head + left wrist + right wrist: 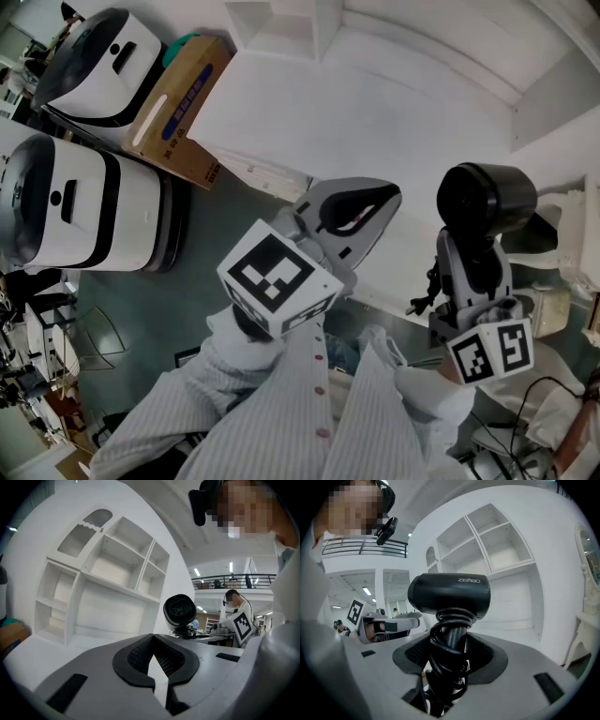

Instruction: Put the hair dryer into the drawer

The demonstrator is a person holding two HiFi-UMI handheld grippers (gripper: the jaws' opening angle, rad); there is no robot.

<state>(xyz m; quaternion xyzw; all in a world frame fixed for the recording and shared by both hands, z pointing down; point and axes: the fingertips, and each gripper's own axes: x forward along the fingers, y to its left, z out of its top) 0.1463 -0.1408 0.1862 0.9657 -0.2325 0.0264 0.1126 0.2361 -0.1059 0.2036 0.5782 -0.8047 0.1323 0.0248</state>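
A black hair dryer (486,199) stands upright in my right gripper (466,261), which is shut on its handle; the cord is coiled round that handle. In the right gripper view the hair dryer (450,594) fills the middle and hides the tips of my right gripper (451,644). My left gripper (377,201) is held to the left of it, shut with nothing between its jaws. The left gripper view shows my left gripper (153,641) with its tips together and the hair dryer (179,610) just beyond. No drawer can be made out in any view.
A white cabinet top (375,103) lies ahead, and a white shelf unit (103,583) with open compartments rises behind it. On the floor at the left stand two white machines (84,216) and a cardboard box (183,108). A person (234,603) stands in the background.
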